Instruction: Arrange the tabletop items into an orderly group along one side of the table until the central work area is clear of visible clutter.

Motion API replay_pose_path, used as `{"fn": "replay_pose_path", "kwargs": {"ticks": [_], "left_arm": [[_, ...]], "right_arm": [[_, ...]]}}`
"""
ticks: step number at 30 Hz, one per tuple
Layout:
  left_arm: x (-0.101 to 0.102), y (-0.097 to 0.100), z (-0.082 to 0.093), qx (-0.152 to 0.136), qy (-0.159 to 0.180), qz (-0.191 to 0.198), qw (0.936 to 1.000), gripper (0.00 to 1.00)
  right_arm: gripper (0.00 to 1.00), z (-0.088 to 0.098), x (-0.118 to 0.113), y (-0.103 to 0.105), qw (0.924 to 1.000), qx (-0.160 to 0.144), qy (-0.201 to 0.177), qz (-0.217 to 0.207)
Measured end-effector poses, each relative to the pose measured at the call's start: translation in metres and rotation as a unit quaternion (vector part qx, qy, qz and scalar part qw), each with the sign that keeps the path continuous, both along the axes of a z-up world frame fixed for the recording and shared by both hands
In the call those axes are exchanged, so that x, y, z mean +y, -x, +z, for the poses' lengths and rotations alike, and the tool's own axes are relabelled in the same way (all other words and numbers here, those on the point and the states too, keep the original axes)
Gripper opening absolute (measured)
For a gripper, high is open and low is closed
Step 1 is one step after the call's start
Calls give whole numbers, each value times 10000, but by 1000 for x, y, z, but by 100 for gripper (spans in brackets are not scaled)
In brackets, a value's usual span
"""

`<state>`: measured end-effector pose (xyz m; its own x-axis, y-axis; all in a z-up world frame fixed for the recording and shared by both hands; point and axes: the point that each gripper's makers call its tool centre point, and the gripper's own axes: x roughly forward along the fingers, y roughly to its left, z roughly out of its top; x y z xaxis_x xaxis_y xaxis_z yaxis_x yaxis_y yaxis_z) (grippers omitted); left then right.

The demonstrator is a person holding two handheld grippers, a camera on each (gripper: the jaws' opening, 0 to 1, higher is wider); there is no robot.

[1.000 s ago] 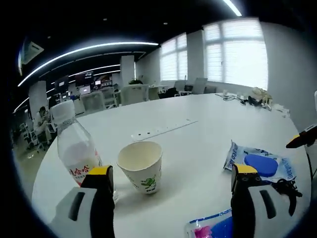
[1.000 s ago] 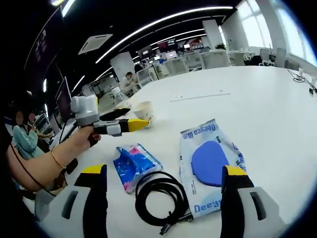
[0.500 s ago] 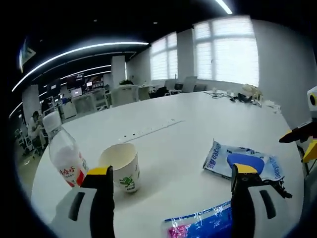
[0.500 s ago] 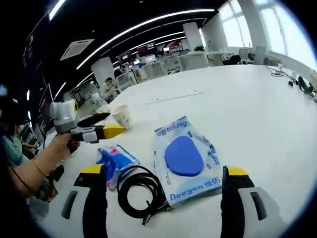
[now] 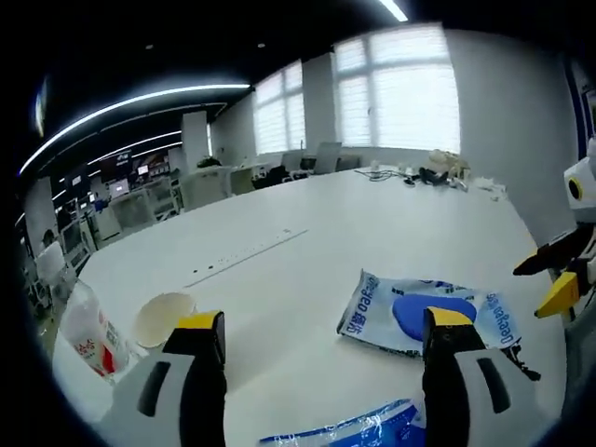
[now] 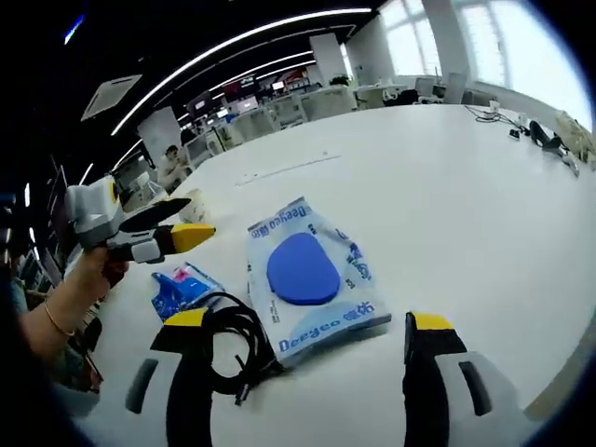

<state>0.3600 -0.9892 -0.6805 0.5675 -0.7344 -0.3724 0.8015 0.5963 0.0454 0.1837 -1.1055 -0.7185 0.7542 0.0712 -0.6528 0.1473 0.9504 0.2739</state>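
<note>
Both grippers, left (image 5: 314, 331) and right (image 6: 305, 335), wide open and empty above the table (image 6: 466, 196); Deeyeo packet (image 6: 303, 275) beside what is probably a black cable (image 6: 228, 340).

Flat white-and-blue plastic packet (image 6: 304, 277) near the table's edge, coiled black cable (image 6: 228, 340) and small blue pouch (image 6: 182, 288) beside it; paper cup (image 5: 160, 319), bottle (image 5: 88, 333) apart

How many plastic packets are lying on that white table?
2. The big Deeyeo packet with the blue oval lies mid-table; a small blue-and-pink packet sits beside the black cable, nearer the left gripper. Others may be hidden.
</note>
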Motion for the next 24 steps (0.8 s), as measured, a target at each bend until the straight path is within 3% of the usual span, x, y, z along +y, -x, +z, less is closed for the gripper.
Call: {"fn": "replay_pose_path", "kwargs": {"ticks": [2,6,12,14,17,21,24], "left_arm": [[-8,-1,-2,-14,-30,-128,9999,79],[-21,-1,-9,-6,-95,-319,9994,75],[-30,-1,-26,101,-257,-499,9984,65],[-33,-2,-37,212,-338,-478,9981,59],[-36,-5,-44,205,-426,-502,9976,51],[-43,-10,-47,297,-271,-489,9980,49],[-46,-13,-53,353,-279,-552,9975,52]], "right_arm": [[72,-4,-1,2,9999,28,-42,-117],[70,-11,0,5,9996,74,-146,-235],[56,-16,1,9,9986,165,-237,-439],[47,-15,2,10,9980,87,-319,-546],[43,-16,6,10,9983,42,-258,-529],[40,-22,15,7,9985,123,-315,-437],[32,-23,16,6,9983,107,-321,-481]]}}
